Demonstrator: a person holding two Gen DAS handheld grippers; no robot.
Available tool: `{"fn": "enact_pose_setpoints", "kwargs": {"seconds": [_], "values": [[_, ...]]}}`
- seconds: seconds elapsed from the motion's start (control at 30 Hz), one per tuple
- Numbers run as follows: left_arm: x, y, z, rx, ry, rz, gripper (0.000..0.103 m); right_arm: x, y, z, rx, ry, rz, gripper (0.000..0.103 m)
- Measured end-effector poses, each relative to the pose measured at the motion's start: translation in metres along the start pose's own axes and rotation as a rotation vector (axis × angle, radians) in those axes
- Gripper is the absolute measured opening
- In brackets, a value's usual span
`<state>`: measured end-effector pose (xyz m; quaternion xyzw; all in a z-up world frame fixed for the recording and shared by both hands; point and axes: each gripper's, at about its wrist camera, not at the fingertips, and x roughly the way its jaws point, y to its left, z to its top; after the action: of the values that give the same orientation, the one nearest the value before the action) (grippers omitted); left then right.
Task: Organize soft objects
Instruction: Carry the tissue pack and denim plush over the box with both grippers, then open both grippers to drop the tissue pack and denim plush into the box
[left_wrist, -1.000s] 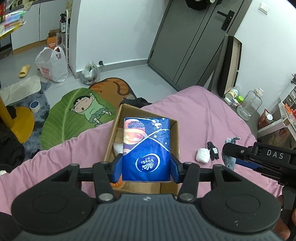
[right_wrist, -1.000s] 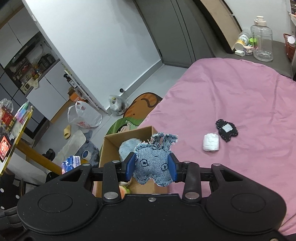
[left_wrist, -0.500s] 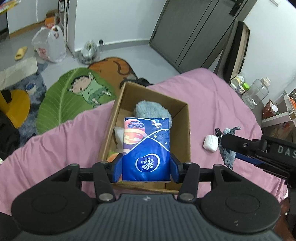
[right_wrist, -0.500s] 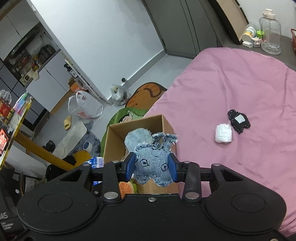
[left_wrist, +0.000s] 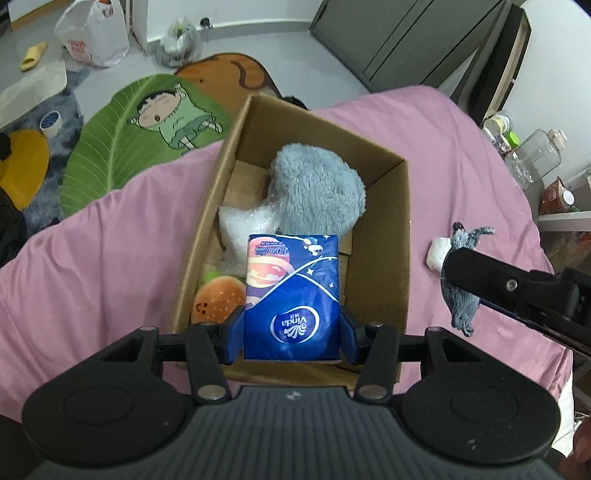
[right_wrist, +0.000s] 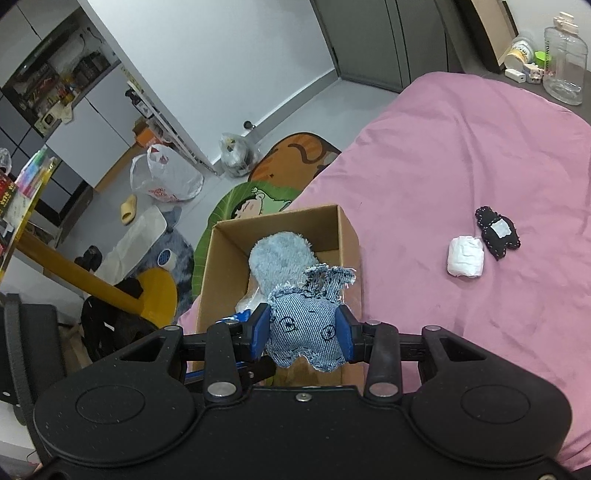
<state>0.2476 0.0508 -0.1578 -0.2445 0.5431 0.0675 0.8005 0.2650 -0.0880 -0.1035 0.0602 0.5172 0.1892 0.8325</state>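
Tissue pack (left_wrist: 291, 295) clamped in left claw (left_wrist: 291, 334) above box (left_wrist: 399, 236); denim toy (right_wrist: 304, 325) clamped in right claw (right_wrist: 304, 336) at box rim

Your left gripper (left_wrist: 291, 334) points forward and down, its blue jaws closed flat against both sides of the tissue pack (left_wrist: 291, 291), which stands upright between them. Your right gripper (right_wrist: 304, 332) is level with it on the right, jaws pinched on the denim toy (right_wrist: 306, 325), whose frayed ears stick up past the pads. In the left wrist view, the right gripper (left_wrist: 458, 273) reaches in from the right edge, with the toy hanging at its tip. Both grips look centred and square.
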Motion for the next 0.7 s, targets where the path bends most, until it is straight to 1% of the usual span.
{"fn": "enact_pose_setpoints", "kwargs": {"seconds": [0.2,0.27,0.33,0.4,0.5,0.57,0.63,0.7], "values": [[0.013,-0.006,0.004,0.034,0.062,-0.005,0.050,0.008,0.004,0.006,-0.019,0.028,-0.015,0.038],[0.015,-0.004,0.006,0.034,0.087,0.008,0.050,0.011,0.007,0.007,-0.032,0.042,-0.024,0.038],[0.016,-0.005,0.006,0.052,0.108,0.013,0.052,0.015,0.010,0.008,-0.042,0.060,-0.028,0.038],[0.015,-0.004,0.008,0.066,0.124,-0.013,0.053,0.019,0.012,0.008,-0.047,0.082,-0.028,0.038],[0.007,0.002,0.015,0.051,0.122,-0.040,0.054,0.025,0.015,0.008,-0.041,0.110,-0.026,0.039],[0.001,0.002,0.021,0.069,0.113,-0.042,0.054,0.029,0.017,0.009,-0.040,0.128,-0.027,0.039],[-0.006,0.001,0.024,0.106,0.097,-0.028,0.054,0.031,0.018,0.009,-0.031,0.138,-0.016,0.039],[-0.012,0.004,0.027,0.120,0.084,-0.035,0.054,0.032,0.021,0.010,-0.032,0.147,-0.023,0.039]]}}
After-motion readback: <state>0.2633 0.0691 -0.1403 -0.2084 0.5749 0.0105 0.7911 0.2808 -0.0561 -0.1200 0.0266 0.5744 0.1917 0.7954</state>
